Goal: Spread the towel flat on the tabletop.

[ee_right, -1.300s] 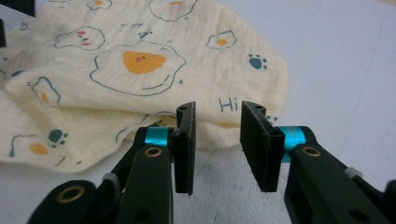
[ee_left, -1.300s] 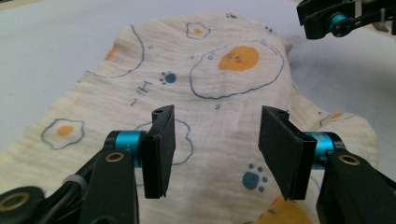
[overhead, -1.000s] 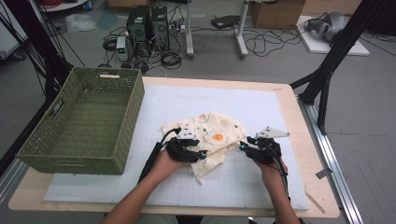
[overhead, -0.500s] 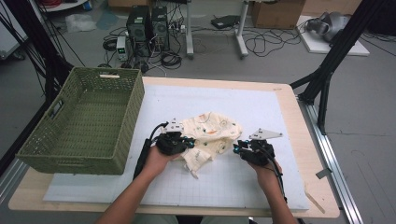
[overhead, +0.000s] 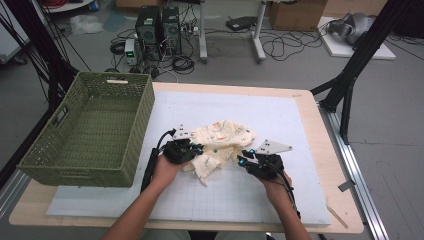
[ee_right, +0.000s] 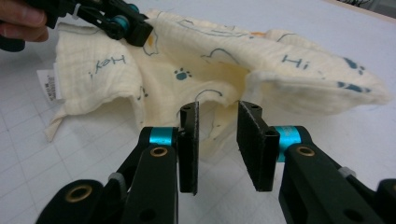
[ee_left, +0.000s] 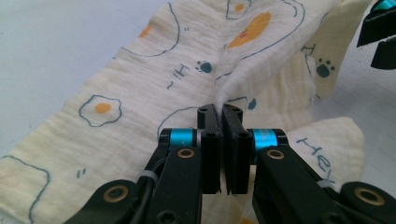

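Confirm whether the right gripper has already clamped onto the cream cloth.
No: in the right gripper view the right gripper has its jaws apart with nothing between them, just short of the cream cloth.

Setting: laboratory or workshop. Computer towers (overhead: 159, 27) and loose cables (overhead: 280, 47) on grey floor. Black rig frame (overhead: 357, 60) beside the counter (overhead: 310, 107).

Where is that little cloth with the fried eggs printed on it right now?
In the high view the cloth lies crumpled on the white mat, right of the green basket, between the left gripper, pinching it, and the open right gripper.

Table (overhead: 320, 210): mat (overhead: 280, 120), basket (overhead: 90, 135), cloth (overhead: 222, 142).
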A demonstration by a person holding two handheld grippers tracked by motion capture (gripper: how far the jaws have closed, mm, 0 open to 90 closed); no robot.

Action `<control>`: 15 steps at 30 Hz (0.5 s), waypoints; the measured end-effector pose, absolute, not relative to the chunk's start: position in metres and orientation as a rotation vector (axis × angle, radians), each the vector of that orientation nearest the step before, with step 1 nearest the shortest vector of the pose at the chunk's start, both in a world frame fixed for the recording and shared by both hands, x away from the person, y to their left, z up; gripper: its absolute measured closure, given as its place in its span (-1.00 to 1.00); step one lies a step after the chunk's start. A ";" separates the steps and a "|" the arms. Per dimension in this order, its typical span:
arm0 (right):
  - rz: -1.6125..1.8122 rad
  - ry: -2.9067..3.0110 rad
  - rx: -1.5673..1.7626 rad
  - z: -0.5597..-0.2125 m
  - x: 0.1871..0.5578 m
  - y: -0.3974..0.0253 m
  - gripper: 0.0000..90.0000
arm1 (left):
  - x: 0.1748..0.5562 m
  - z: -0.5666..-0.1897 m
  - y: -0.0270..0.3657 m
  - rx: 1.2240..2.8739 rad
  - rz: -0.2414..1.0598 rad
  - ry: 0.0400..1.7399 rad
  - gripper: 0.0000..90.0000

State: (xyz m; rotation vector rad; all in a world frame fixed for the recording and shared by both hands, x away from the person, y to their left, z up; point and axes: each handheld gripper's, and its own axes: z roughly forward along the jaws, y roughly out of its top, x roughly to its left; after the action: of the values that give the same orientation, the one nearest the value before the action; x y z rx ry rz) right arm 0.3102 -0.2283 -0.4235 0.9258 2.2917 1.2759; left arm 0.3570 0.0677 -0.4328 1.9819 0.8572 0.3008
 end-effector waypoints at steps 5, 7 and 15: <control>1.275 2.321 0.899 -0.427 0.312 -0.219 0.52 | 0.357 -0.433 0.066 1.977 0.295 0.859 0.91; 1.207 2.358 0.891 -0.435 0.317 -0.210 0.52 | 0.356 -0.434 0.063 1.989 0.285 0.843 0.91; 1.068 2.412 0.940 -0.449 0.330 -0.209 0.86 | 0.356 -0.433 0.067 1.979 0.293 0.855 0.91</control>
State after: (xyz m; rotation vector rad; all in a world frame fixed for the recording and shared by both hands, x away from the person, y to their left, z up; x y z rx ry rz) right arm 0.3299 -0.2094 -0.4488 0.9405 2.4122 1.0679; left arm 0.3564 0.0672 -0.4328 1.9786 0.8547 0.2929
